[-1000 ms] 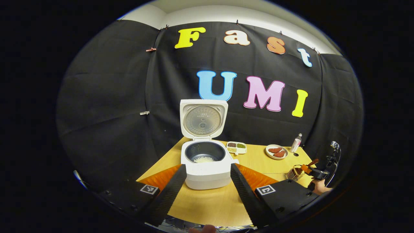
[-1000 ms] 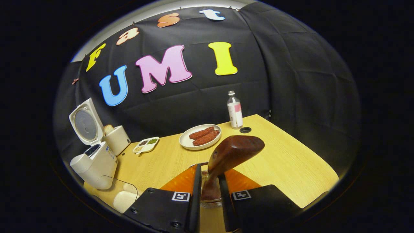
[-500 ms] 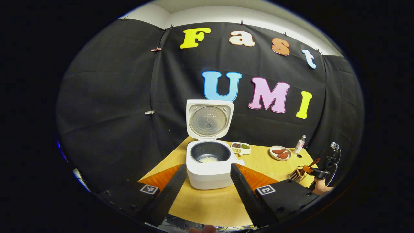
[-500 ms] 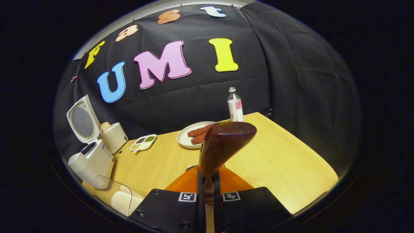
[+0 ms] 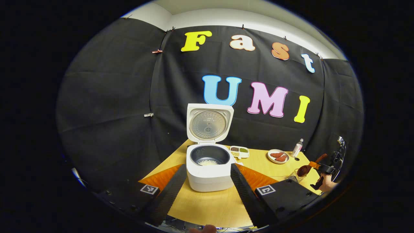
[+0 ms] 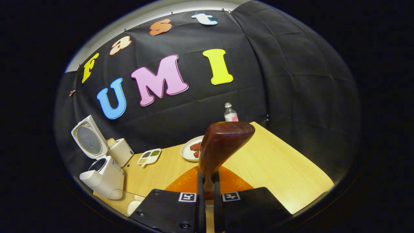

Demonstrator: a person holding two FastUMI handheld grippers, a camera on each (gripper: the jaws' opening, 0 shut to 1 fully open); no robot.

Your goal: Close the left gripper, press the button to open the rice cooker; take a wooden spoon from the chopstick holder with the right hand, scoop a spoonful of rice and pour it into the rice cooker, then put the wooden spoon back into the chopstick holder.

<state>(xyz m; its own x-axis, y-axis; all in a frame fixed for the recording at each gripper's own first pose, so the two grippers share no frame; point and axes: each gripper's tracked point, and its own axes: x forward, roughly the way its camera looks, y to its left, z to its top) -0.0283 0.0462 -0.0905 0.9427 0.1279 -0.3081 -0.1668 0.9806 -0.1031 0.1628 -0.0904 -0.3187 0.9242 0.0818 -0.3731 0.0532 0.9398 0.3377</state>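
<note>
The white rice cooker (image 5: 208, 173) stands open, lid (image 5: 210, 122) upright, with a little white rice in its dark pot. My left gripper (image 5: 207, 191) hangs open in front of it, nothing between its fingers. In the right gripper view my right gripper (image 6: 207, 197) is shut on the handle of the dark wooden spoon (image 6: 223, 145), whose bowl points up and away. In the left gripper view that spoon (image 5: 304, 170) is in the air just above the wire chopstick holder (image 5: 293, 176), held by a hand at the table's right edge. The cooker (image 6: 103, 173) sits far left.
On the wooden table (image 6: 275, 161) are a plate of reddish pieces (image 6: 190, 149), a bottle (image 6: 230, 114), a divided dish of grains (image 6: 149, 156) and a white box with bread (image 6: 120, 150). A clear container of rice (image 6: 129, 203) lies by the cooker.
My right gripper closed on the spoon handle and rose, lifting the spoon out of the chopstick holder. My left gripper drew back slightly from the cooker and stayed open.
</note>
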